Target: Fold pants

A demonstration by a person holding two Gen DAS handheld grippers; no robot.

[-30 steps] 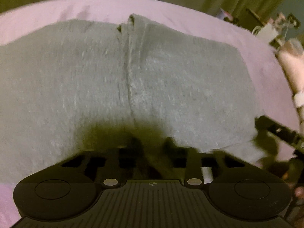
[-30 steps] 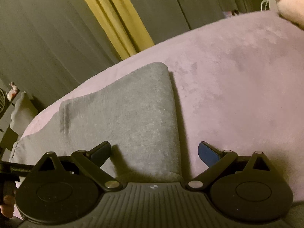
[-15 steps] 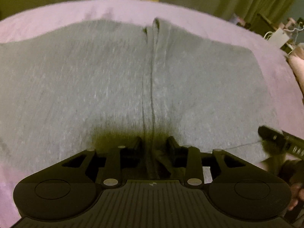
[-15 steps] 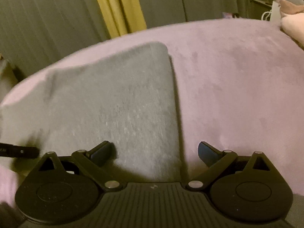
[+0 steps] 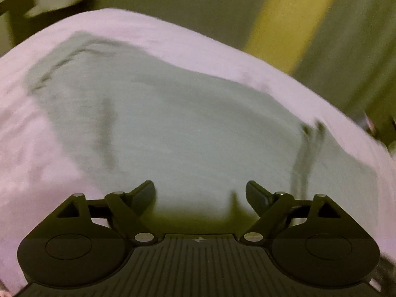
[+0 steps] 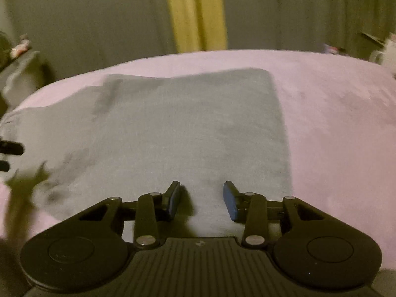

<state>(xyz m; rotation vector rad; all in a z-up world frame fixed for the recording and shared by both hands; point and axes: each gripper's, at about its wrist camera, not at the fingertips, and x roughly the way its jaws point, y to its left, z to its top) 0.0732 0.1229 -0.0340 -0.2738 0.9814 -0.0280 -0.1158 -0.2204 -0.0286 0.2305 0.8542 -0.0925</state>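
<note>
Grey pants (image 6: 173, 128) lay limp on the pink bed (image 6: 334, 123); left claw (image 5: 200, 195) opening empty, right claw (image 6: 201, 201) closing over near hem, best pinch there.

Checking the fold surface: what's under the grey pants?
The grey pants lie flat on a pink cover, which shows on all sides of them. What lies directly beneath the fabric is hidden.

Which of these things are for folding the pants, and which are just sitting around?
For the job:
- grey pants, lying on the pink bed cover
- left tool, jaws opening, nothing held
- right tool, jaws closing over the pants, not yet pinching them

Just lying about:
- yellow curtain and grey curtains behind the bed
- blurry clutter at the far right
</note>
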